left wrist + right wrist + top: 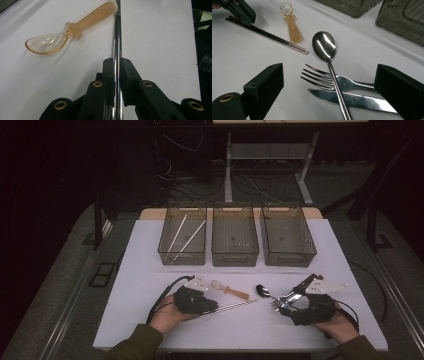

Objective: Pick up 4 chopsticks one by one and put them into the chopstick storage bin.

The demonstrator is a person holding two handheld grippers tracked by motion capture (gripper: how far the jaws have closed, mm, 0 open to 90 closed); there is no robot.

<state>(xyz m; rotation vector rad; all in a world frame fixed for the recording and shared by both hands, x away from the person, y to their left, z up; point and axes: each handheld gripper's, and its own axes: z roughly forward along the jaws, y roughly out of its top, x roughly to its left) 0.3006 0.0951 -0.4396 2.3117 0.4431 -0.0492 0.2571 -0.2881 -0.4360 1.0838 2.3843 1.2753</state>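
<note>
My left gripper (117, 62) is shut on a pair of metal chopsticks (117, 37), which run straight out from between its jaws. In the high view the chopsticks (235, 306) lie low over the white table, reaching right from the left gripper (212, 306). A translucent orange spoon (75, 27) lies just beside them, bowl up. My right gripper (329, 75) is open, its jaws wide on either side of a crossed metal spoon (324, 46), fork (319, 77) and knife (352, 100) lying on the table. The pads touch none of them.
Three smoky clear bins stand in a row at the table's far side: left bin (182, 256), middle bin (235, 257), right bin (290, 259). Two pale sticks (187, 237) lie in the left bin. The white table (150, 285) ends close behind both hands.
</note>
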